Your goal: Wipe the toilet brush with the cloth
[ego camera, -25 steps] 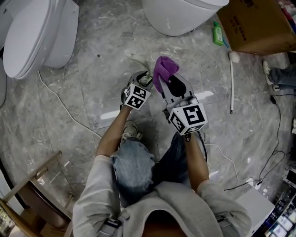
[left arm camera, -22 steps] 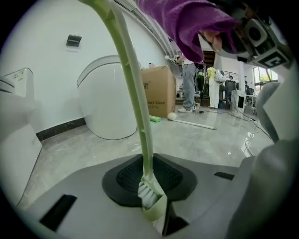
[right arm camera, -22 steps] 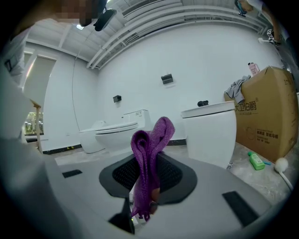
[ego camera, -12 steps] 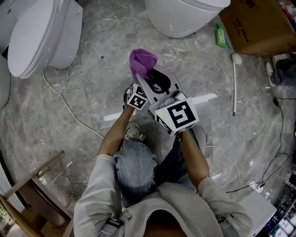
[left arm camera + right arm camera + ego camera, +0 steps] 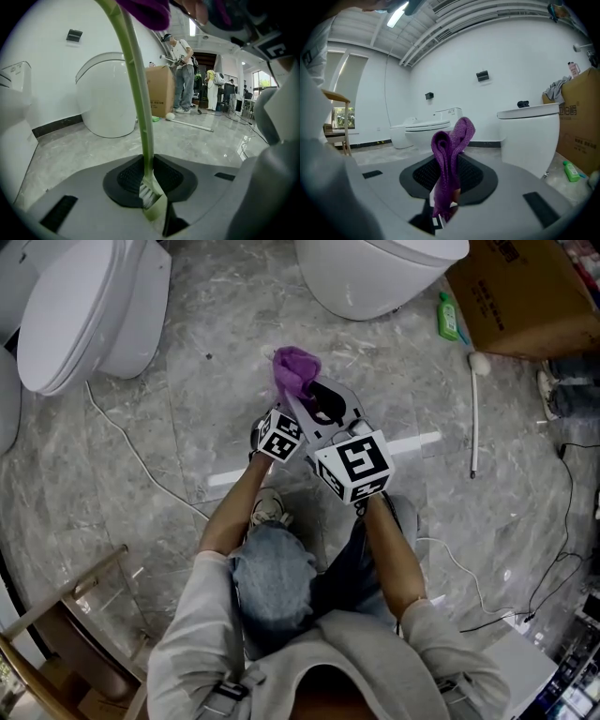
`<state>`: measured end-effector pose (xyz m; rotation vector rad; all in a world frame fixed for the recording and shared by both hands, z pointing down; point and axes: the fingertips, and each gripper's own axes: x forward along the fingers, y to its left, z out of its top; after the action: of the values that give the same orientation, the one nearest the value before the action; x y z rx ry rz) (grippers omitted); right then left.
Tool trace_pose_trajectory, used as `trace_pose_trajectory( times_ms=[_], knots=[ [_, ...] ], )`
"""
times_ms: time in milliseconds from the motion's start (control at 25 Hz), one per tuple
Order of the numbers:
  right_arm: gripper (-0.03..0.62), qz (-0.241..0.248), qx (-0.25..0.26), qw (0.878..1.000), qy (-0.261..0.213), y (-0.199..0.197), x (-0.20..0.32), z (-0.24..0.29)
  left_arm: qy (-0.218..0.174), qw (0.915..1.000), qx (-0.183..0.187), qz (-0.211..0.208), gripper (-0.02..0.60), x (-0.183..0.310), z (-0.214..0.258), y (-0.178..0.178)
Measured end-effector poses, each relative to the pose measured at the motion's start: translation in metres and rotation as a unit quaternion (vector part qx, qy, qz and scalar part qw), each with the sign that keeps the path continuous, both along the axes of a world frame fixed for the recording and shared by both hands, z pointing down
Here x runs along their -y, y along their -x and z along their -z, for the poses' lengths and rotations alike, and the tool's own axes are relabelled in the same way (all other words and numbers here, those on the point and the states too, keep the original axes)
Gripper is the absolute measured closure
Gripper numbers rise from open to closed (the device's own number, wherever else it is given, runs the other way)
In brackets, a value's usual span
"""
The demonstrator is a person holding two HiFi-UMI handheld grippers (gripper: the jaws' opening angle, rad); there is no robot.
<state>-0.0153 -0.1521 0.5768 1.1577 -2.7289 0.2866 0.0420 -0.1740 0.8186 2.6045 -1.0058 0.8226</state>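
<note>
Head view: the cloth (image 5: 296, 371) stands out of the right tongs (image 5: 311, 401), held up over the grey marble floor (image 5: 169, 418) between two white toilets (image 5: 84, 306).
Left tongs (image 5: 152, 208): the jaws have just been closing and are now clenched on the toilet brush (image 5: 139, 103), pinching it at its bristle end.
Right tongs: clamped on the lower end of the cloth, with the rest bunched up past the tips.
Brush position: it is in the air and its stalk runs away from the left tongs up to the cloth, which meets it at the top of the left gripper view.
Brush look: a slim, pale green stalk, slightly bowed, with short white bristles and a flat green tab at the gripped end.
Cloth look: purple, knitted or terry, folded into a soft loop.
Handling, brush: probably light, smooth plastic. The thin stalk would likely flex and spring under a sideways rub, and it could twist in the pads.
Where to hold: low by the bristle base, as now, leaving the stalk free for wiping.
Handling, cloth: limp and light, so it wipes only if wrapped or pressed against the stalk.
</note>
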Motion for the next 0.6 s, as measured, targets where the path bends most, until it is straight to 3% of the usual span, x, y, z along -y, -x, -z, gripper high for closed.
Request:
trace_pose_trajectory(
  times_ms=[600],
  knots=[
    [0.486, -0.084, -0.027, 0.992, 0.091, -0.057, 0.002, -0.092, -0.013, 0.9999, -0.002, 0.002, 0.509, 0.001, 0.004, -0.003]
  ],
)
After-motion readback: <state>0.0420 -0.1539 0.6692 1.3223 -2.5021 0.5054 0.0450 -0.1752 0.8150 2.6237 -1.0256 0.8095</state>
